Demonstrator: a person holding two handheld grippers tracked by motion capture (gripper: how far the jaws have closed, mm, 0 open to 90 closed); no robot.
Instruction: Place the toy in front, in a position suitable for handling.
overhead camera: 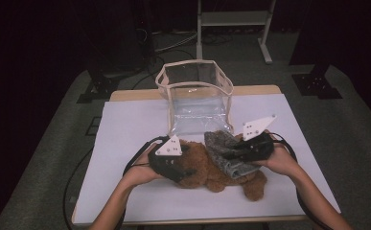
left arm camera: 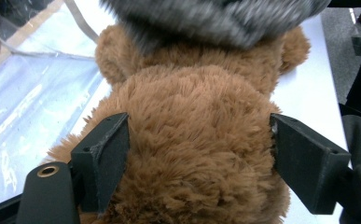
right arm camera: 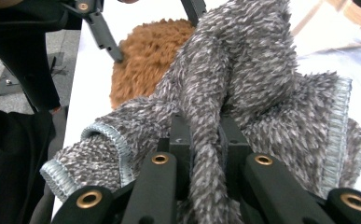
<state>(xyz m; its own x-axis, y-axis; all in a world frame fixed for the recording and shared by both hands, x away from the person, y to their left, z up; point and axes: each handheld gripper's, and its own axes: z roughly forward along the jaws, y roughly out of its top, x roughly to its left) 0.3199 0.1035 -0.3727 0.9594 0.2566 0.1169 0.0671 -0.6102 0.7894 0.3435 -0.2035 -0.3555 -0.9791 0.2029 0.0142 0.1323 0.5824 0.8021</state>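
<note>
A brown teddy bear (overhead camera: 212, 171) lies on the white table (overhead camera: 125, 124). My left gripper (overhead camera: 184, 170) comes at it from the left. In the left gripper view its two jaws stand wide on either side of the bear's furry body (left arm camera: 197, 140), pads pressed into the fur. A grey fuzzy cloth (overhead camera: 224, 148) lies over the bear's upper part. My right gripper (overhead camera: 232, 154) is shut on a fold of that cloth (right arm camera: 262, 70), which bunches up between the narrow jaws. The bear's fur (right arm camera: 145, 56) shows behind the cloth.
A clear plastic bag (overhead camera: 195, 96) with a pale trim stands open at the back middle of the table, its flap lying toward the bear. Cables trail from both grippers. A metal stand (overhead camera: 233, 21) and dark floor lie beyond the table.
</note>
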